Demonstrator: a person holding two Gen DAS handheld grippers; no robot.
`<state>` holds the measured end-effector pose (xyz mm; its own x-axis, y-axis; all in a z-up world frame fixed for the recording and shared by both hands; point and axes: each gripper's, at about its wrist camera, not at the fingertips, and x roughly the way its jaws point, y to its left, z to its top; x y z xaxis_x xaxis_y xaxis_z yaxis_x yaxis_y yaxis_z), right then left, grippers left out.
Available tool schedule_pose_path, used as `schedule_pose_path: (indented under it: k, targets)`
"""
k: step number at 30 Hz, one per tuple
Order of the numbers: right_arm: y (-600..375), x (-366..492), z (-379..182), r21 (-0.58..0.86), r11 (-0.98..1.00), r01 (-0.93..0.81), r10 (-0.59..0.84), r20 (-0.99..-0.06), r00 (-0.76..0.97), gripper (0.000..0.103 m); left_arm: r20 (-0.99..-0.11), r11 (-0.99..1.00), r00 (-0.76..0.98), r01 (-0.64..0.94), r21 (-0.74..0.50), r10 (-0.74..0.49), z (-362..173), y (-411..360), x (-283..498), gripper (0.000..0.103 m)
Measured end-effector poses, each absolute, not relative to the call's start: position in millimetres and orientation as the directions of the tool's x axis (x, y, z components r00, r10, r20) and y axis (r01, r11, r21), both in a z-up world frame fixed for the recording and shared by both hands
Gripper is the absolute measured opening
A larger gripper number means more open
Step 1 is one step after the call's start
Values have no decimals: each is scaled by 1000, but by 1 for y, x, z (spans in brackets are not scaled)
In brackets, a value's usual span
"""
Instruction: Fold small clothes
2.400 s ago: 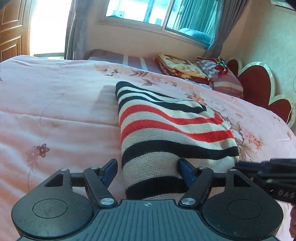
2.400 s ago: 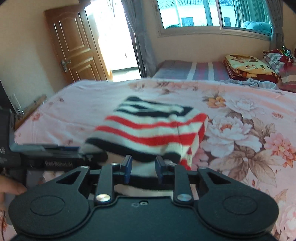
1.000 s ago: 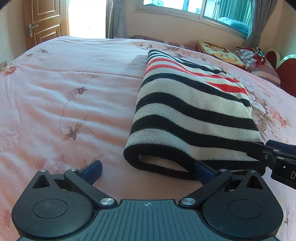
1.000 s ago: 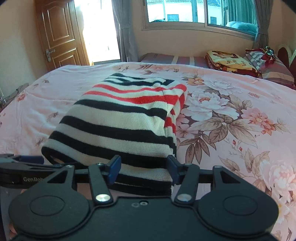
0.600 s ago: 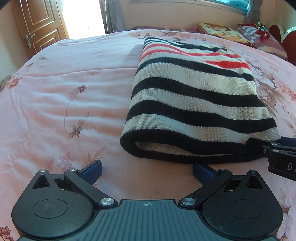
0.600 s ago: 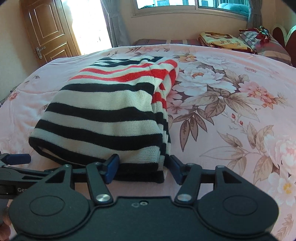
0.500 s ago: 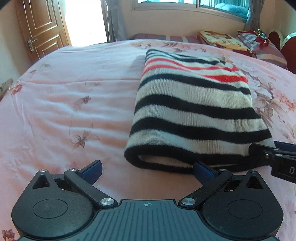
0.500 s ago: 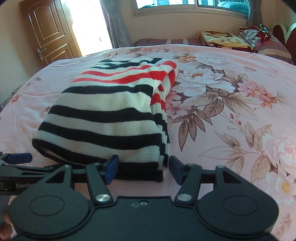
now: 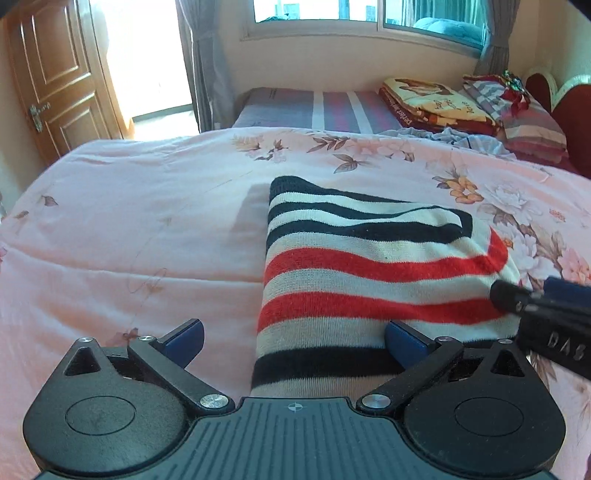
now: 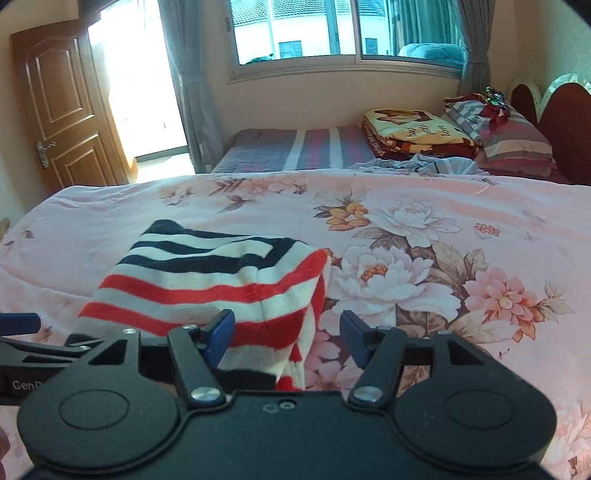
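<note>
A: What's changed over the last second or so?

B: Both tools have drawn back from the striped sweater (image 9: pixel 369 273). A moment ago the near black-and-cream hem lay just in front of the fingers; now the views sit higher and the red bands fill the middle of the frame. The left tool (image 9: pixel 293 338) stands wide open, its right finger (image 9: pixel 406 336) lying on top of the knit, with nothing pinched. The right tool (image 10: pixel 286 332) is opening at this moment: the sweater's right corner lies between its jaws, but the pads are not pressing on it as far as I can tell, since the cloth there is partly hidden by the left finger (image 10: pixel 219 334).

A: So what does that mean for the fold?

B: I'd judge this fold is laid down and released. The sweater rests as a compact rectangle with 2 clean side edges, so either 1 more fold follows or this piece is done.

A: And where is it lying?

B: On the bed (image 9: pixel 129 229), on a pink floral quilt, left of the big printed peonies (image 10: pixel 388 280). The quilt is soft and slightly wrinkled, so the stack could shift if nudged.

A: The room?

B: A wooden door (image 10: pixel 59 107) at left, a bright doorway, grey curtains, a wide window (image 10: pixel 332 33), a second bed with a striped mattress (image 10: pixel 303 147), folded blankets (image 10: pixel 413 129) and a red headboard (image 10: pixel 565 125) at right
</note>
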<state>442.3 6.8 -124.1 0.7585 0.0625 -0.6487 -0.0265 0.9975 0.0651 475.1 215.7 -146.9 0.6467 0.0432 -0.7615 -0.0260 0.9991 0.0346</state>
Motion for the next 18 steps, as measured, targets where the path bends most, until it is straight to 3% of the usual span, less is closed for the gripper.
schedule_pose_path:
  k: [4,11,15,18]
  targets:
    - [14,459,-152,-21,998,-54,24,-697,717,67,-771,997,637,-54,-47,-2,-169,221,482,103]
    - [1,460,-140,77,997,-23,73,-735,674,73,-750,999,661,-13,31,32,-151,210,463,103]
    - [-15,423,-122,186,982,13,124,-703,701,102,-756,999,654,18,42,20,-140,214,432,103]
    - [-14,397,-120,183,983,-17,145,-715,684,102,-766,999,642,15,44,24,-141,216,407,103]
